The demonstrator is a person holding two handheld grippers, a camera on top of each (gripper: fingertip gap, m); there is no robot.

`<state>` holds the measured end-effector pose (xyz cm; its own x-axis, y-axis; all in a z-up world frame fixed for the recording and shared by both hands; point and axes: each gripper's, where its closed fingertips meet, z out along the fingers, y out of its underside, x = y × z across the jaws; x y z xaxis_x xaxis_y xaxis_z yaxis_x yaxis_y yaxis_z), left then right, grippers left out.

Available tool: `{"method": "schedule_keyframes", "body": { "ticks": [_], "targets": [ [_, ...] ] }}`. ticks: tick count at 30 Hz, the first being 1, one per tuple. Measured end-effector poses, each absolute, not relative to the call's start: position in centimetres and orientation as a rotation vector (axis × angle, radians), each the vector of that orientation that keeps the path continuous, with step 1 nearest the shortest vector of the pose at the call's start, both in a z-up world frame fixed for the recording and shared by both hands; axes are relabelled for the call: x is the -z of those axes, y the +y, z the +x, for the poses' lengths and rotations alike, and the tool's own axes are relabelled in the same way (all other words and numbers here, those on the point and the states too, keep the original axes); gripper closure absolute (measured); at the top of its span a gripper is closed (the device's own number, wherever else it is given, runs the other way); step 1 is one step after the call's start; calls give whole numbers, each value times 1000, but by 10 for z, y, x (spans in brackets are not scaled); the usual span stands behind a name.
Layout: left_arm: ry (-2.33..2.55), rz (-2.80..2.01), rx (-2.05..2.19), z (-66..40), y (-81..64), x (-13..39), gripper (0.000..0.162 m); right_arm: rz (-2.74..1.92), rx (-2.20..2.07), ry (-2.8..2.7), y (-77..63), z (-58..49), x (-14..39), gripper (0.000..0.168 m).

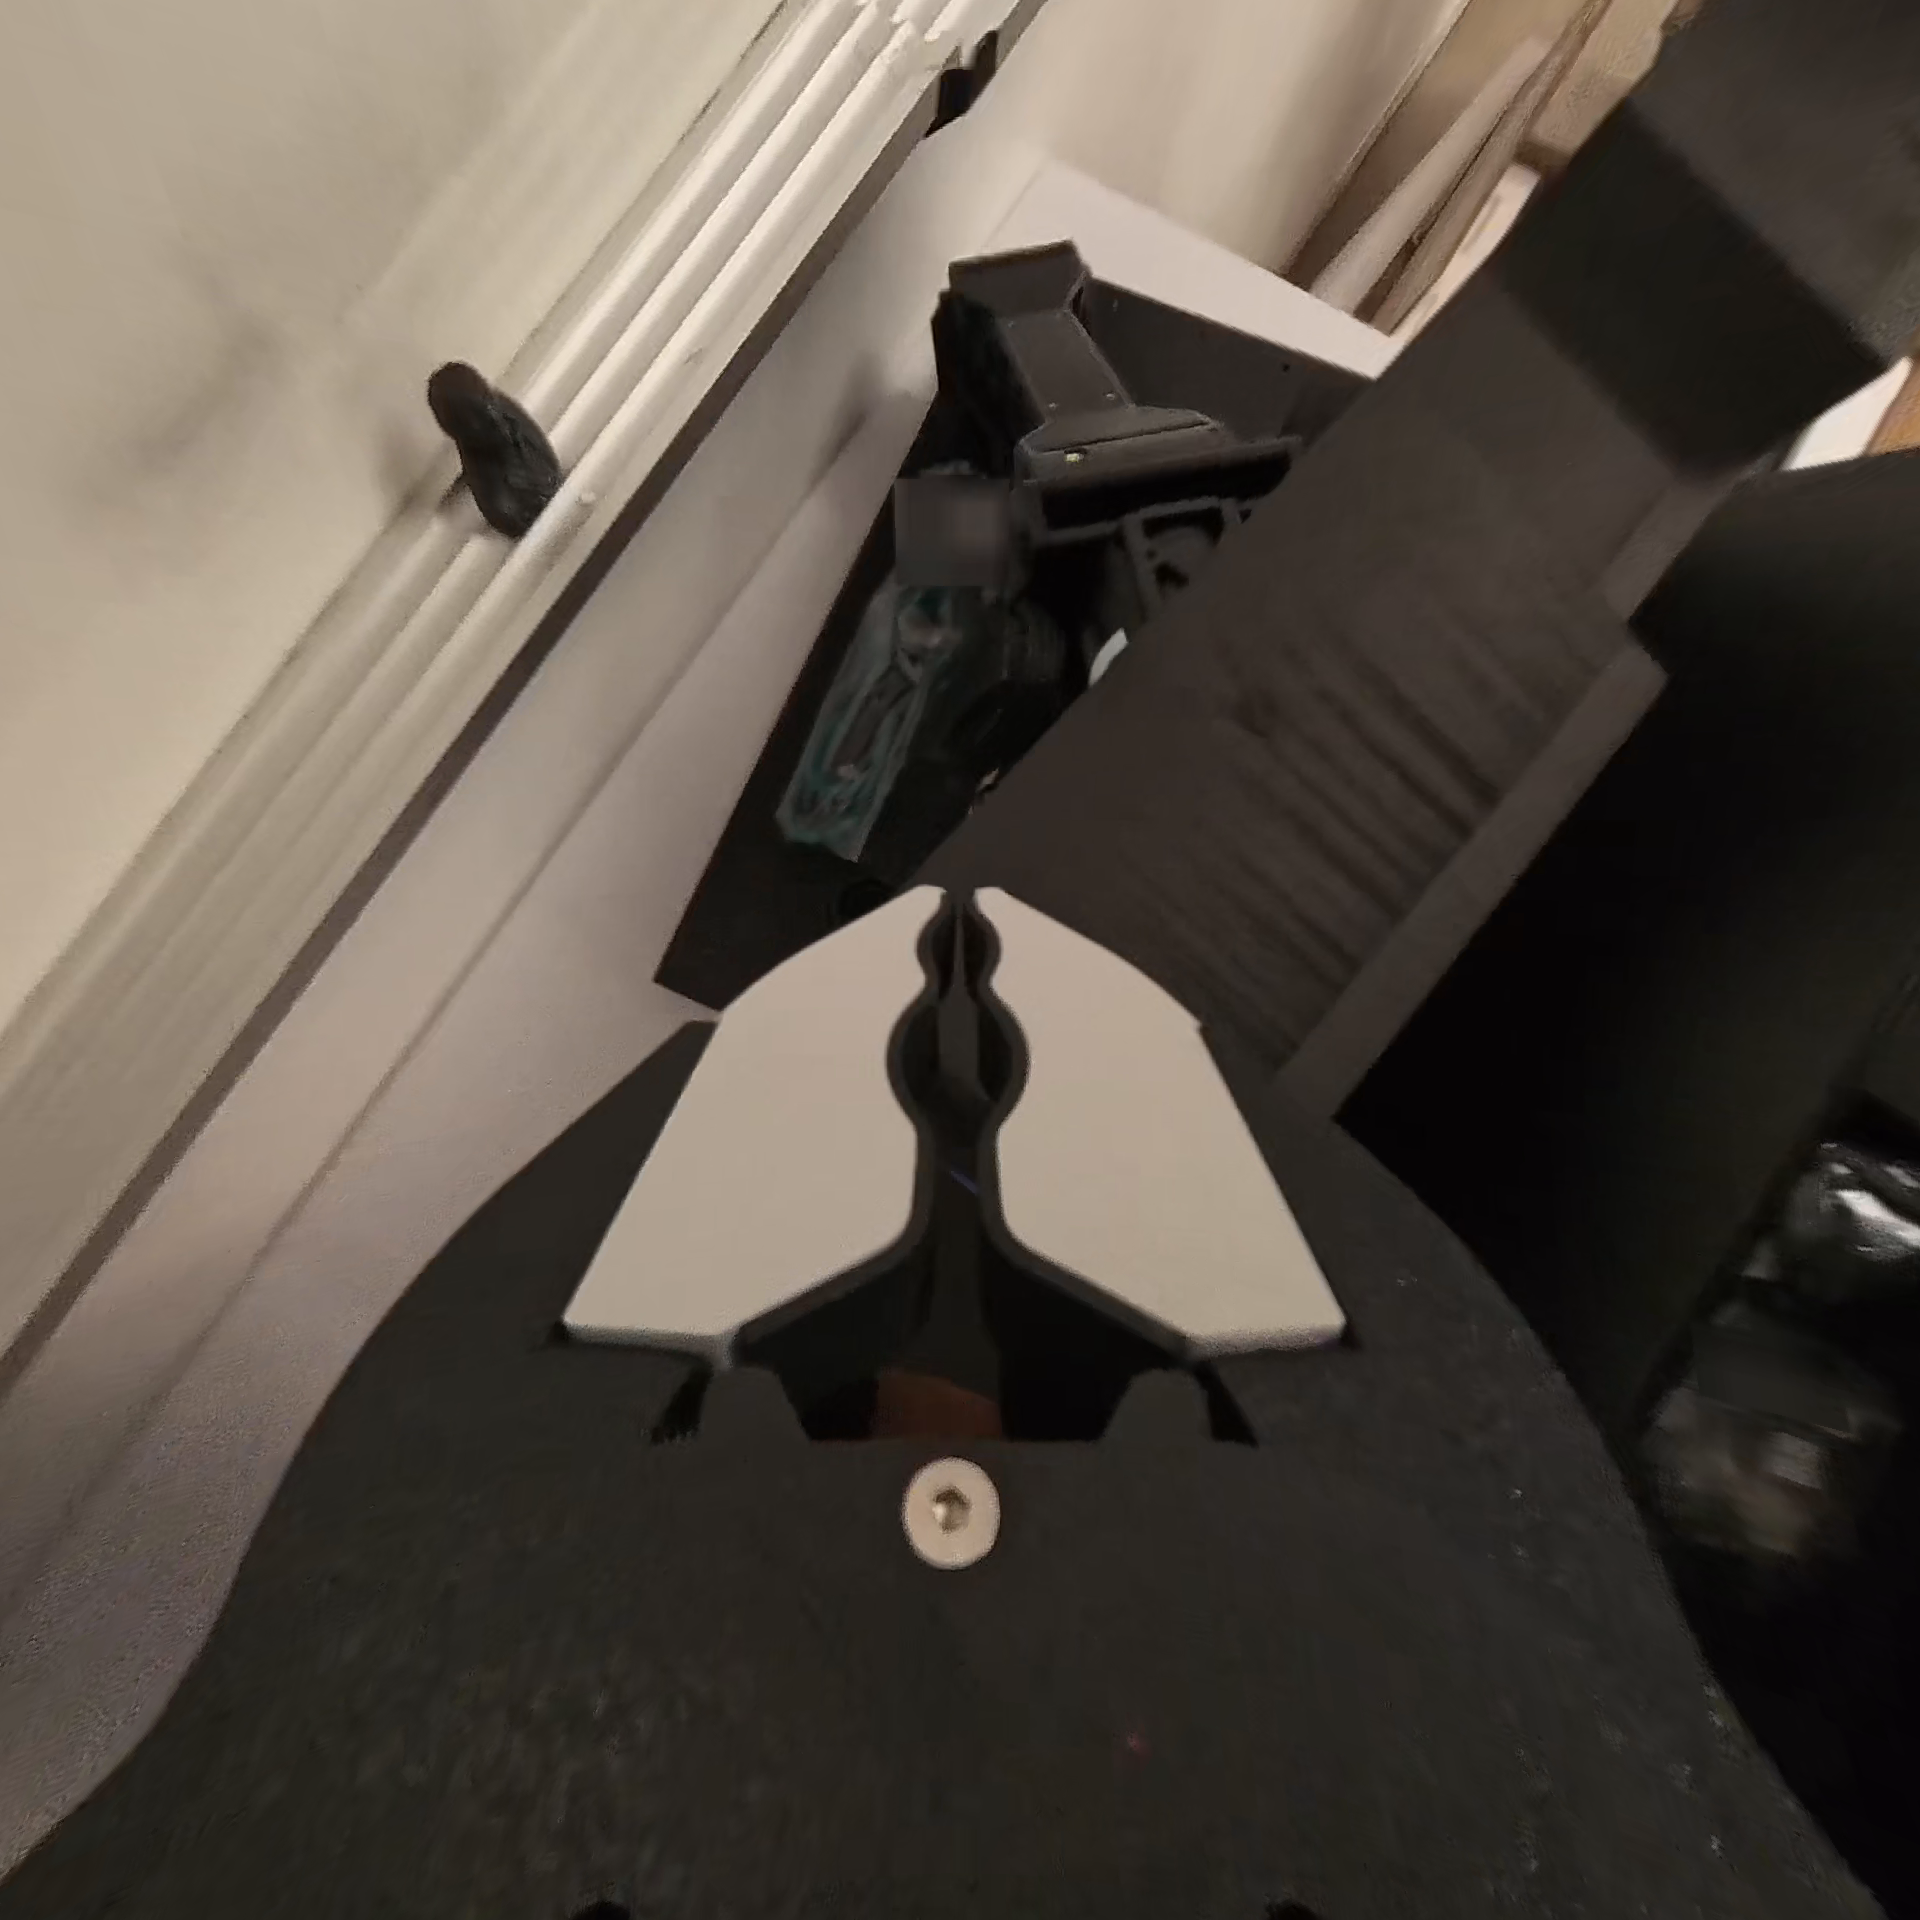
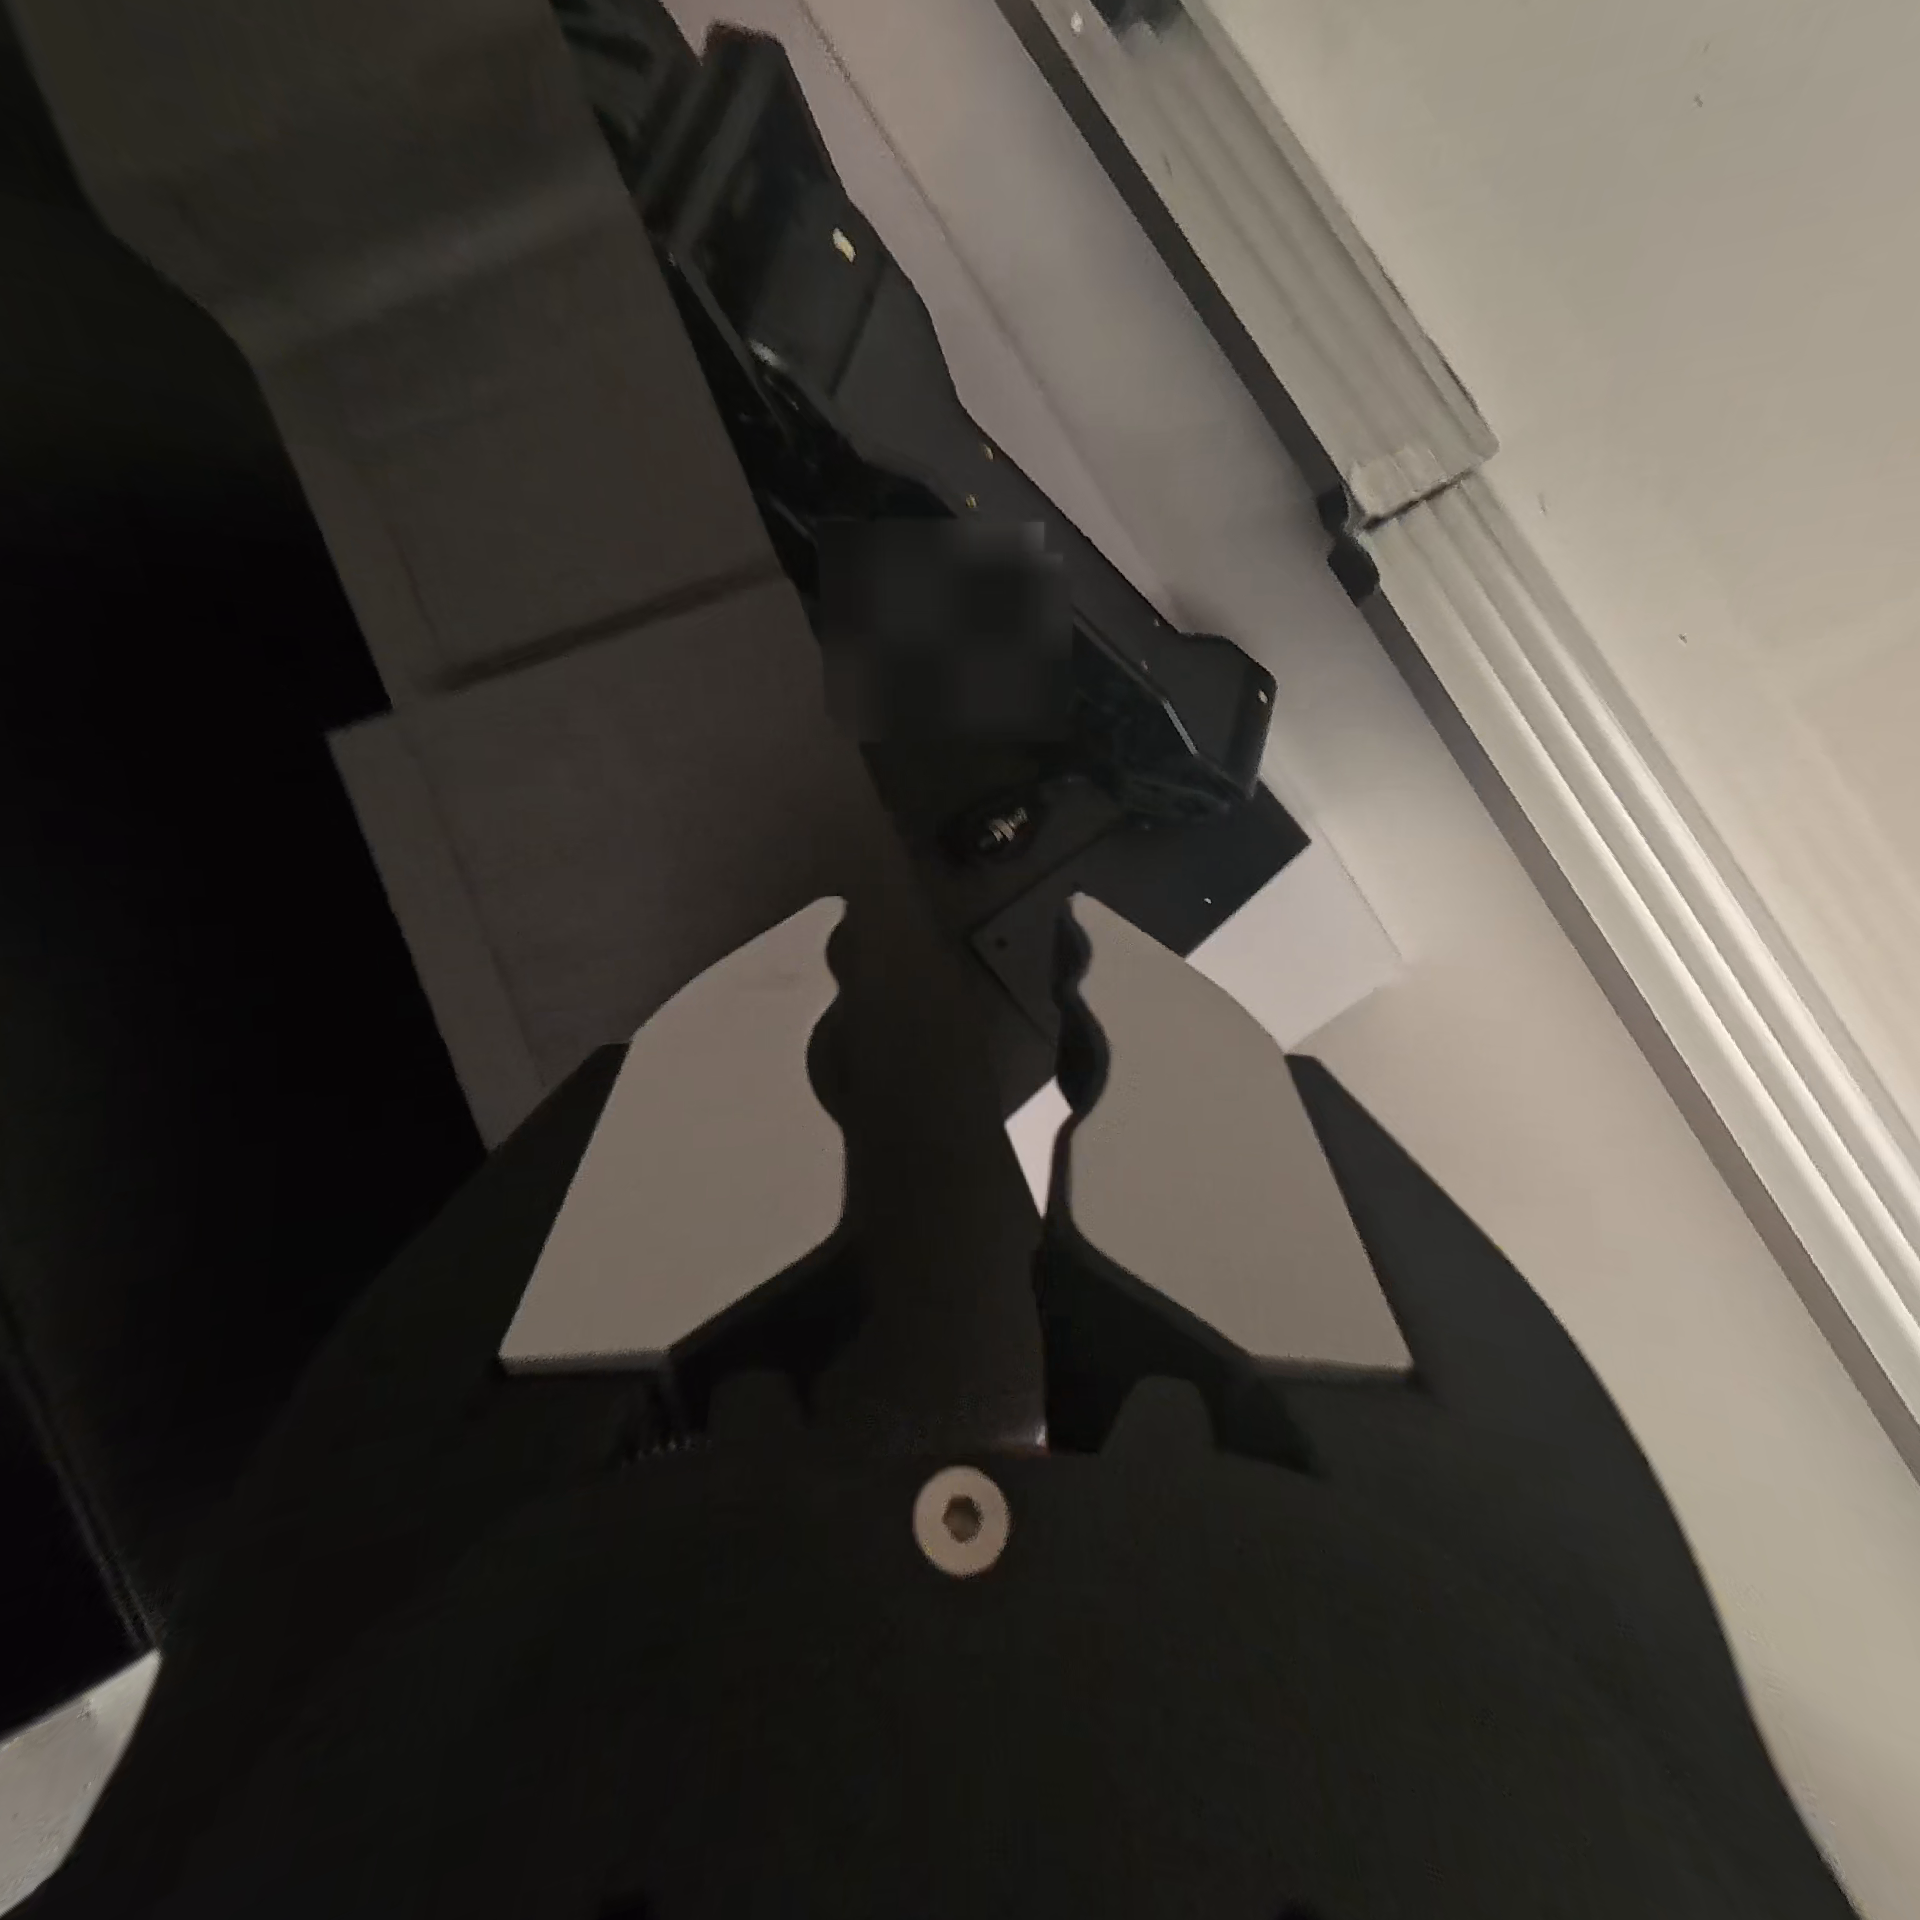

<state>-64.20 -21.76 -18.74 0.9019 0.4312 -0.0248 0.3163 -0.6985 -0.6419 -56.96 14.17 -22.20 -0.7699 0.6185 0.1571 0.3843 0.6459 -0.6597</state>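
Two sets of jaws on the go, and the white moulding (image 1: pixel 665 312) running along the cream wall is my marker. My left gripper (image 1: pixel 958 904) has its jaws together, tips all but meeting with only a thin dark slit between them. They sit right at the near edge of a dark grey ribbed sheet (image 1: pixel 1299 727), which runs off on the side away from the moulding. It's too dark in that slit for me to say whether any of the sheet is nipped there.

A small black lump (image 1: pixel 494 457) sticks out against the moulding, well clear of my tips.

Over to my right gripper (image 2: pixel 961 909): its jaws stand apart, and a black strip fills most of the gap, hard up against the finger farther from the moulding. Lower down, a sliver of pale background shows beside the other finger. I cannot tell whether that's a firm grip or just something lying between. The two grippers face each other, both on the sheet's moulding side.
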Motion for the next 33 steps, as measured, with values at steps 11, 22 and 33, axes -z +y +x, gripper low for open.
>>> {"method": "schedule_keyframes", "body": {
  "ticks": [11,22,33],
  "targets": [
    [-602,-2612,323,-673,-227,195,162,-842,-1062,-2808,109,-615,206,168],
    [-496,-2532,49,-683,-284,237,131,-1022,-1119,-2468,173,-585,194,103],
    [-451,-2470,-143,-601,-296,331,79,-1294,-678,-2441,222,-446,305,52]
  ]
}}
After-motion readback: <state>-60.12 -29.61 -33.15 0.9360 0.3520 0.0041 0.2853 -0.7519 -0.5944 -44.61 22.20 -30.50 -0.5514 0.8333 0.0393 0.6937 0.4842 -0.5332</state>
